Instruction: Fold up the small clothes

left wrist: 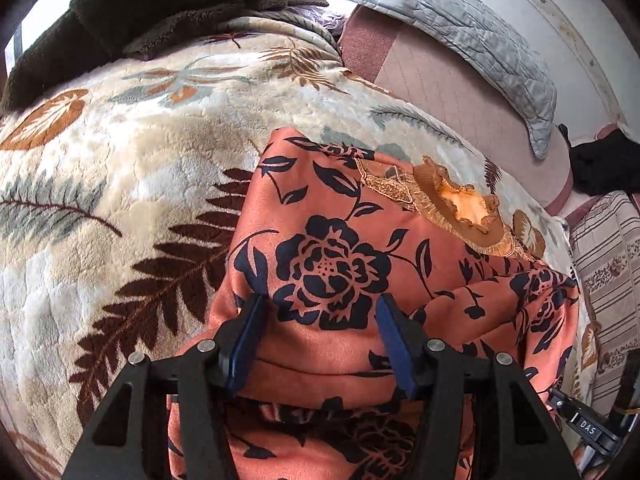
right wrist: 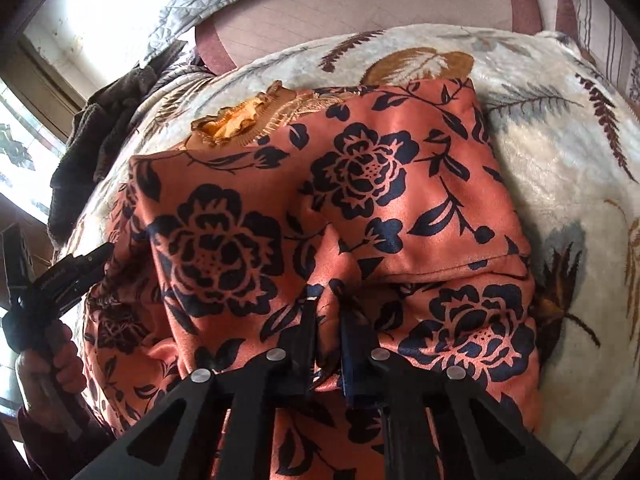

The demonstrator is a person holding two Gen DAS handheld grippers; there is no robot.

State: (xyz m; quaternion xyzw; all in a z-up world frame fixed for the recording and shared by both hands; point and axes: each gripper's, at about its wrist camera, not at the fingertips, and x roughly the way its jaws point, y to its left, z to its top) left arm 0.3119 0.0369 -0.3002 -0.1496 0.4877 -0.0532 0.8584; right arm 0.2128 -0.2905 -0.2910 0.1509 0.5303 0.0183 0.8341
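Observation:
An orange garment with black flower print (left wrist: 332, 264) lies partly folded on a plush leaf-patterned blanket (left wrist: 100, 184). Its gold lace collar (left wrist: 460, 196) points away from me. My left gripper (left wrist: 320, 304) is open, its blue-padded fingers hovering over a folded edge of the garment. In the right wrist view the garment (right wrist: 360, 184) fills the middle, its collar (right wrist: 240, 120) at the upper left. My right gripper (right wrist: 328, 308) is shut on a pinch of the garment's cloth. The left gripper and the hand holding it show at the left edge (right wrist: 60, 276).
A dark brown fleece (left wrist: 160, 12) lies at the far left of the blanket. A grey quilted cover (left wrist: 460, 32) and a pink mattress (left wrist: 440, 92) lie behind. A striped cloth (left wrist: 608, 264) hangs at the right. A window (right wrist: 24, 148) is at the left.

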